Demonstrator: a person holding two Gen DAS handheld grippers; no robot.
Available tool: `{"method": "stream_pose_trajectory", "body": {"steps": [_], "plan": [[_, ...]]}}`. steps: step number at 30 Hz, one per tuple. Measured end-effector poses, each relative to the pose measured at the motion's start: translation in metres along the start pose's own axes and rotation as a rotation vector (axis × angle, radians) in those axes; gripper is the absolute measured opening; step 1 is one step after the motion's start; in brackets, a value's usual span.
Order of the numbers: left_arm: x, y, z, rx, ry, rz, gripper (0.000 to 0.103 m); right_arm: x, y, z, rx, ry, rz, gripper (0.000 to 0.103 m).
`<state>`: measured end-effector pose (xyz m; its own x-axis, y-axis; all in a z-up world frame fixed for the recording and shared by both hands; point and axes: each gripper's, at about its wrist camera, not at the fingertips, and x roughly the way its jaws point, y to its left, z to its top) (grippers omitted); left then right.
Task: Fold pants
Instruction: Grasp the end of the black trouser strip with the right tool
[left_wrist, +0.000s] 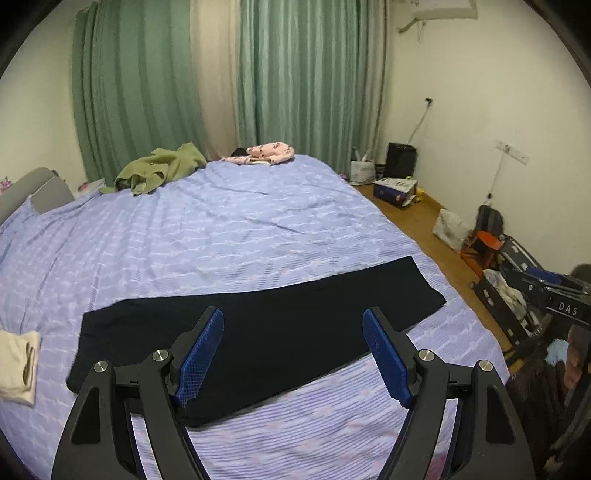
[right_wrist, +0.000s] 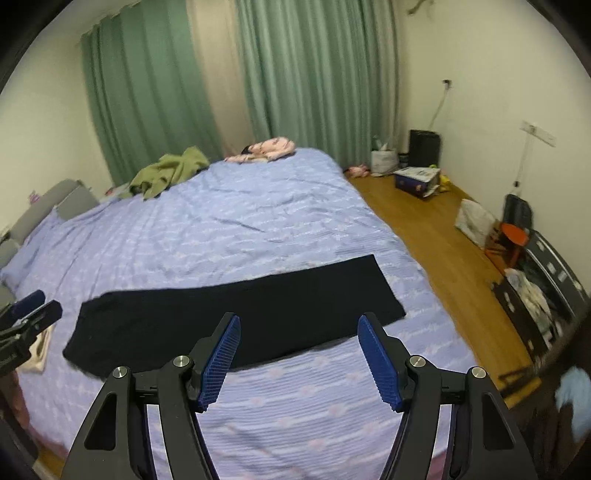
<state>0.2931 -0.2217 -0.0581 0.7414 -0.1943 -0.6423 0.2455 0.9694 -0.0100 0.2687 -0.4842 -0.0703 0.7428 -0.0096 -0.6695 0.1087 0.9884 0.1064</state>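
Black pants (left_wrist: 280, 325) lie flat on the bed as one long strip, wider end at the left, narrow end at the right; they also show in the right wrist view (right_wrist: 236, 317). My left gripper (left_wrist: 293, 321) is open and empty, held above the pants' near edge. My right gripper (right_wrist: 299, 328) is open and empty, above the sheet just in front of the pants. In the right wrist view the left gripper (right_wrist: 33, 314) shows at the left edge. In the left wrist view the right gripper (left_wrist: 550, 291) shows at the right edge.
The bed has a lilac sheet (left_wrist: 221, 229). A folded cream garment (left_wrist: 18, 362) lies at the left near the pants. A green garment (left_wrist: 159, 170) and a pink one (left_wrist: 269, 152) lie at the far side. Wooden floor (right_wrist: 436, 236) with boxes and bags runs along the right.
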Motion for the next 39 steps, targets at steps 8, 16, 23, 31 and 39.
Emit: {"method": "stream_pose_trajectory", "body": {"steps": [8,16,23,31,39], "plan": [[0.080,-0.100,0.019,0.073,0.049,-0.028,0.078,0.078,-0.097,0.024,0.003,0.017,0.049,0.067],[0.200,-0.163,0.022,0.116,0.137,-0.055,0.078,0.194,-0.165,0.022,0.065,0.084,0.129,0.067],[0.300,-0.196,0.003,0.105,0.235,-0.063,0.078,0.297,-0.209,0.004,0.094,0.202,0.179,0.067],[0.344,-0.217,-0.017,0.121,0.291,-0.059,0.078,0.363,-0.234,-0.015,0.115,0.302,0.280,0.067],[0.361,-0.219,-0.020,0.115,0.303,-0.058,0.078,0.409,-0.249,-0.031,0.220,0.400,0.424,0.068]]}}
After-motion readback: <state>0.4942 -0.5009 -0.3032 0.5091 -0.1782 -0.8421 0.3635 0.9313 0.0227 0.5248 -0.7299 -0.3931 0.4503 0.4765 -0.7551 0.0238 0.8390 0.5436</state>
